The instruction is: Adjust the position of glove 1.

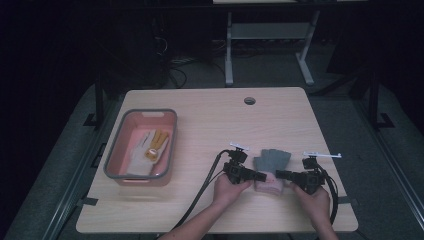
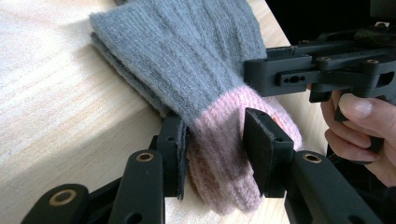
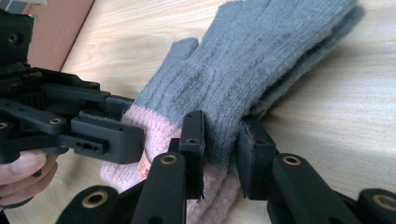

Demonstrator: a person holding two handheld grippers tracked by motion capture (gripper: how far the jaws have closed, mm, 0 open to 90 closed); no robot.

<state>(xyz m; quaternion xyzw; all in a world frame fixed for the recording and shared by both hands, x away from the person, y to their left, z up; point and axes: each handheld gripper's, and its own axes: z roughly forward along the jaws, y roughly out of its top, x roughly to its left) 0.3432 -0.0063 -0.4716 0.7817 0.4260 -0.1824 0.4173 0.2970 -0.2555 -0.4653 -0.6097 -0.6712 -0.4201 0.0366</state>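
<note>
A pair of grey gloves (image 1: 270, 165) with pink cuffs lies stacked on the wooden counter (image 1: 210, 130), near the front edge and a bit to the right. The fingers point away from the person and the pink cuffs point back toward them.

The left tongs (image 1: 261, 176) come in from the left side of the gloves. Seen from the left gripper view, these tongs (image 2: 215, 140) have the pink cuff between their two black jaws. The left jaw touches the wool, but the right jaw looks just off it, so I cannot tell if they squeeze it yet.

The right tongs (image 1: 278, 174) come in from the other side. In the right gripper view these tongs (image 3: 222, 142) are pinched on the edge of the gloves (image 3: 252, 60), right where grey meets pink. The wool bunches up between the jaws.

The two tongs point at each other, very close, with the cuffs between them. A hand (image 1: 227, 189) holds the left tongs and another hand (image 1: 314, 199) holds the right.

Well off to the left sits a pink tub (image 1: 114, 160) with a grey rim. Inside it lie a pale glove (image 1: 137, 157) and a yellow glove (image 1: 156, 145). A small round hole (image 1: 249, 100) is in the counter near the far edge. Nothing sits between the gloves and the tub.
</note>
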